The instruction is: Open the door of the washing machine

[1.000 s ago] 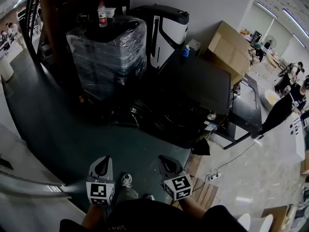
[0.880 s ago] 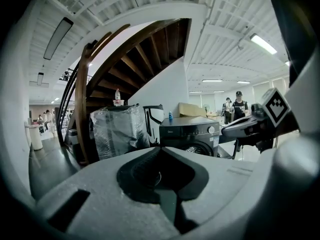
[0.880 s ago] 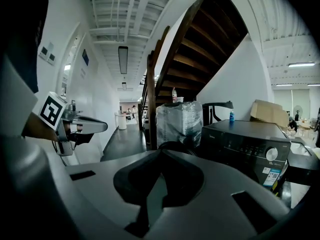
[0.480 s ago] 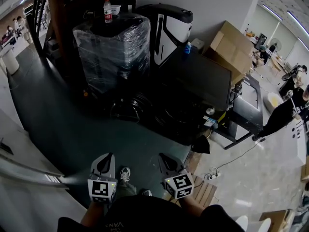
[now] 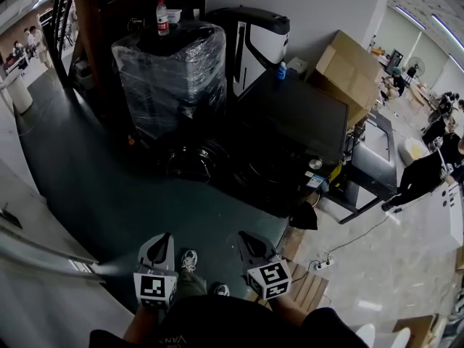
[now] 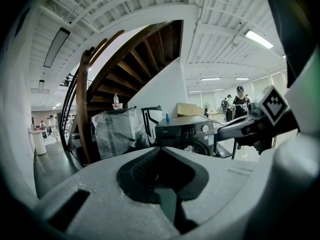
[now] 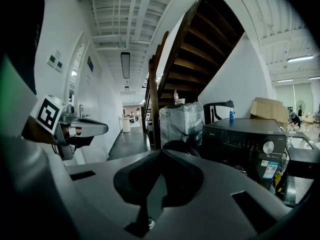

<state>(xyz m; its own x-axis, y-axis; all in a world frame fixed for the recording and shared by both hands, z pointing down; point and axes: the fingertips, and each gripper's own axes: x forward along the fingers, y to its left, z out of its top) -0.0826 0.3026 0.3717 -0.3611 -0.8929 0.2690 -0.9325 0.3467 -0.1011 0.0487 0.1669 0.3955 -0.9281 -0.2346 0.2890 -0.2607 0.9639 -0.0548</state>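
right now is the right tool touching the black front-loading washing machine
Apart: head view shows dark floor between right tool and black washing machine.

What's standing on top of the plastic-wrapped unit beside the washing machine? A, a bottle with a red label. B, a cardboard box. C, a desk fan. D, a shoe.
A: in the head view a bottle with a red label stands upright on top of the plastic-wrapped unit, to the left of the washing machine.
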